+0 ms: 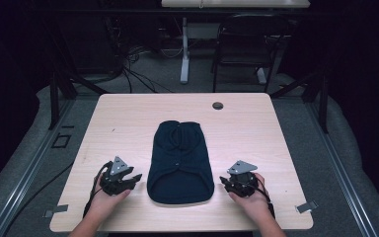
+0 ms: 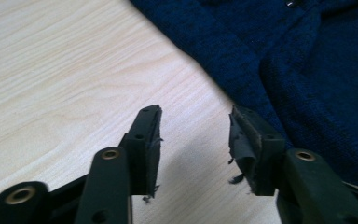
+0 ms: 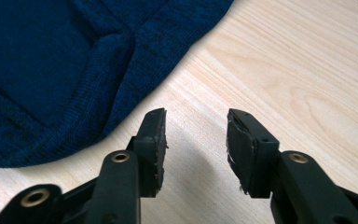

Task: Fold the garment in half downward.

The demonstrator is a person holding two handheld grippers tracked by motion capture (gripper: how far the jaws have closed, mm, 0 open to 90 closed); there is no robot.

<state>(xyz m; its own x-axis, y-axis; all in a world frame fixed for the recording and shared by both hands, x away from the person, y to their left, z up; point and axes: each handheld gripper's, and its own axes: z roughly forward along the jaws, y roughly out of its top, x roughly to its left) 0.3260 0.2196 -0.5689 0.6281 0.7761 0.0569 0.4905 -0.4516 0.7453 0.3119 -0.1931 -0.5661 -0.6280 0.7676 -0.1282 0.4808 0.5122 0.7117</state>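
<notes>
Your left gripper (image 1: 137, 177) and right gripper (image 1: 223, 180) flank the navy sweater's (image 1: 180, 160) hem, jaws spread and empty, probably poised to grab it.

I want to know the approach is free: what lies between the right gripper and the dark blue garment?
Bare wood of the table, seen in the right gripper view: the open right gripper sits just off the dark blue garment hem.

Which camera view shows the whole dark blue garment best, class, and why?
The high view: the dark blue garment lies flat on the table, its full outline visible between both grippers. The left gripper view shows one knitted edge and a small button; the right gripper view shows a rounded hem corner.
</notes>
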